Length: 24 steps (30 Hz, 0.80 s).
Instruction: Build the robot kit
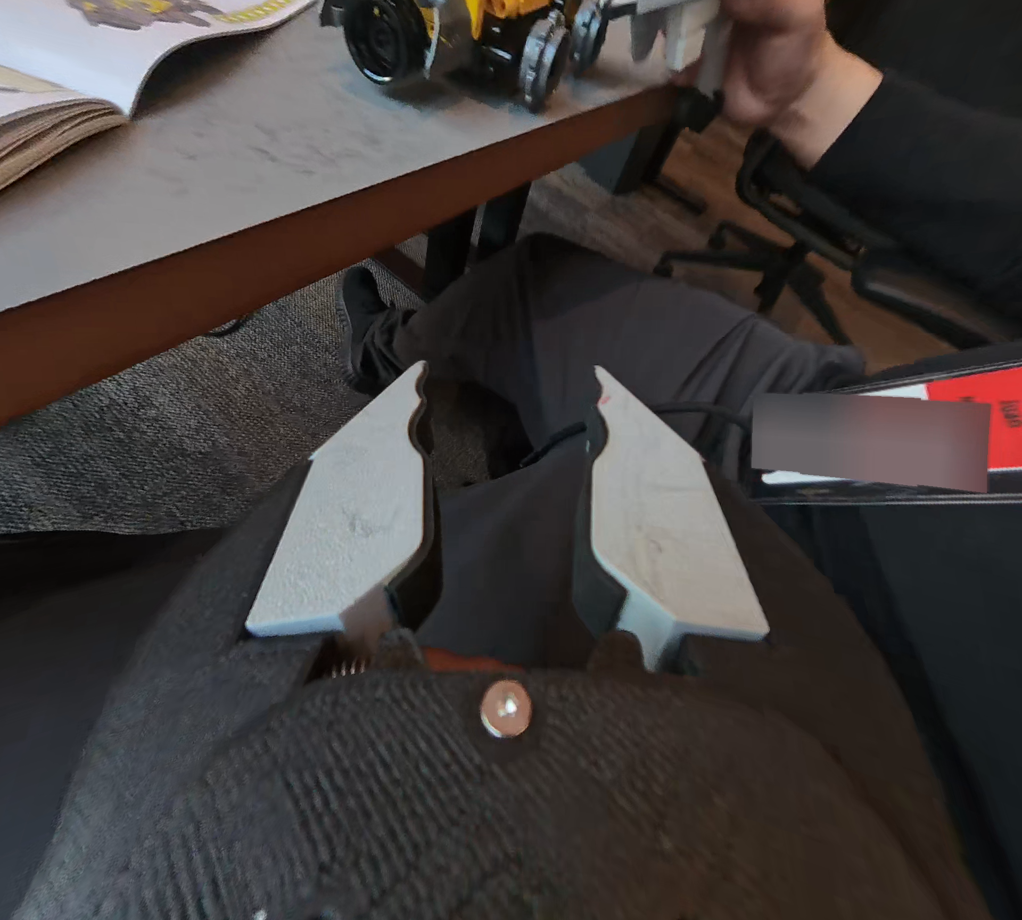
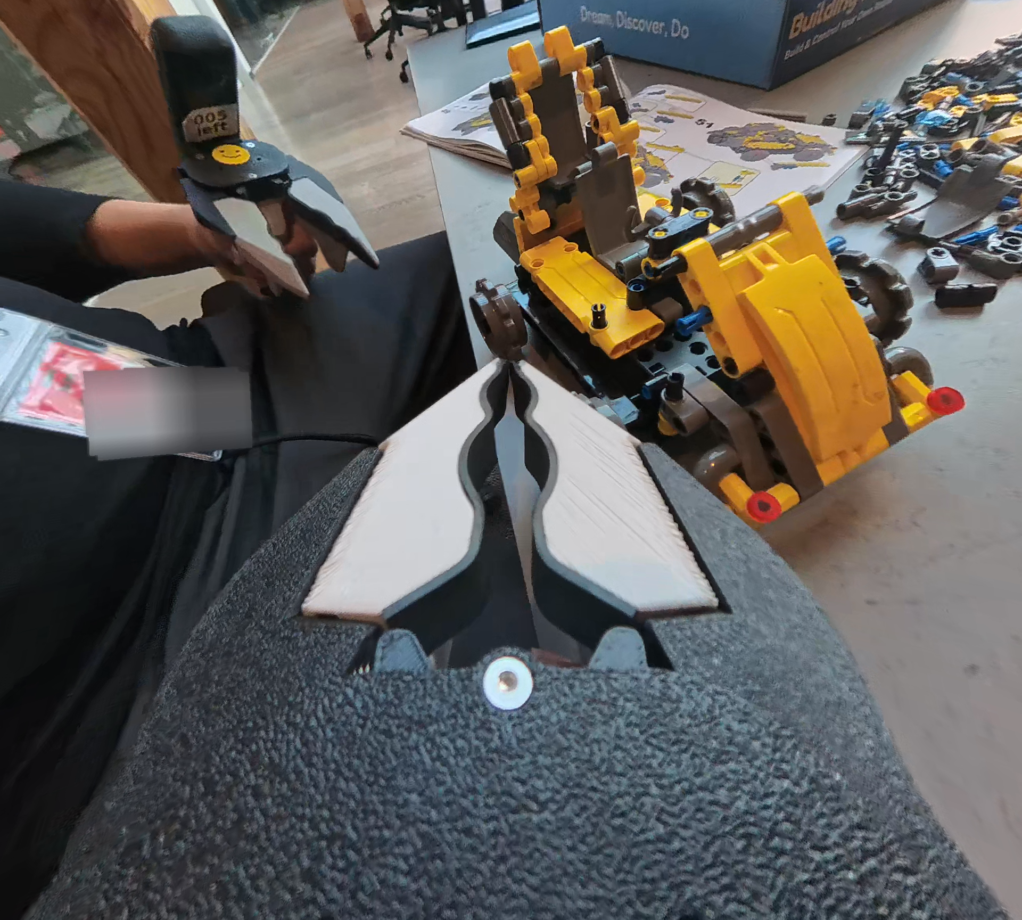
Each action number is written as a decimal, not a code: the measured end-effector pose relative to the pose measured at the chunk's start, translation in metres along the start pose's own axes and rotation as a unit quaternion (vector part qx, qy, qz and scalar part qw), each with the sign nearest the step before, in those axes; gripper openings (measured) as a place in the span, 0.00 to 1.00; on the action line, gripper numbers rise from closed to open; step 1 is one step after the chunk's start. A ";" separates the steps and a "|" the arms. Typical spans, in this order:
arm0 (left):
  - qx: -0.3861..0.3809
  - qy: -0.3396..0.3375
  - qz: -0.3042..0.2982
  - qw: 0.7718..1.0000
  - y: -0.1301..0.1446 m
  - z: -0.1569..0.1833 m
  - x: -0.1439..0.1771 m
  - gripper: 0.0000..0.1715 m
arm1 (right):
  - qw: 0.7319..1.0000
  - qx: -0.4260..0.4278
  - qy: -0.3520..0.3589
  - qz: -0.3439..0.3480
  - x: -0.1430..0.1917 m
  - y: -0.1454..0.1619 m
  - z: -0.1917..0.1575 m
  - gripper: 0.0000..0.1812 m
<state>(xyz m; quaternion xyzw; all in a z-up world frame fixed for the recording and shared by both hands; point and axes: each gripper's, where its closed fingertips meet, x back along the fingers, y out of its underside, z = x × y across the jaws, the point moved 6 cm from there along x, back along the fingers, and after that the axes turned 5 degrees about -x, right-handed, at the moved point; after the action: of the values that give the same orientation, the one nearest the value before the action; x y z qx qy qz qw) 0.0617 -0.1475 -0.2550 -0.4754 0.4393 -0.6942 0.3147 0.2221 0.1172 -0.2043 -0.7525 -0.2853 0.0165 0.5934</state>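
The left gripper, with pale flat fingers on a dark textured body, hangs below the table edge over the person's dark-trousered lap, its jaws spread apart and nothing between them. The right gripper has its jaws pressed together at the tips, which pinch the lower edge of a small dark grey toothed wheel, a gear-like piece that sits at the near corner of the yellow, black and grey brick-built vehicle model; whether the wheel is fixed to the model or only held against it cannot be told. The model stands near the edge of the grey table, with its seat-like back, yellow panels, several wheels and red studs in place, so the build looks well advanced. It looks unfinished all the same: a scatter of loose black, blue and yellow parts lies well apart beyond it, an open instruction booklet lies behind it, and a dark blue cardboard kit box stands farther back.
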 end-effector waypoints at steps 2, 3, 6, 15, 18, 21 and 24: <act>0.022 -0.002 0.006 1.000 0.002 -0.003 0.002 0.31 | 1.000 -0.009 -0.008 0.000 0.000 -0.001 0.001 0.03; 0.028 -0.003 0.002 1.000 0.003 -0.004 0.001 0.31 | 1.000 -0.008 -0.009 0.001 0.000 -0.001 0.000 0.03; 0.021 -0.014 -0.009 1.000 0.005 -0.001 -0.006 0.31 | 1.000 -0.007 -0.010 -0.008 -0.001 0.001 0.000 0.04; -0.041 -0.010 -0.013 0.999 -0.008 0.018 -0.017 0.31 | 1.000 -0.020 -0.015 -0.014 -0.001 0.002 0.001 0.06; -0.042 -0.022 0.013 0.999 -0.016 0.016 -0.002 0.31 | 1.000 -0.017 -0.011 -0.015 -0.001 0.002 0.000 0.06; -0.032 -0.035 0.008 0.999 -0.012 0.012 0.011 0.31 | 1.000 -0.023 -0.011 -0.017 -0.002 0.002 0.001 0.06; -0.037 -0.083 -0.025 0.995 -0.006 0.000 0.015 0.30 | 0.999 -0.030 -0.020 -0.019 -0.001 0.002 0.001 0.07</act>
<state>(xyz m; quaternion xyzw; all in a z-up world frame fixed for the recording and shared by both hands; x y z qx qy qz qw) 0.0560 -0.1579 -0.2440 -0.5539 0.4253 -0.6427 0.3150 0.2210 0.1176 -0.2067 -0.7641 -0.3119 0.0116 0.5646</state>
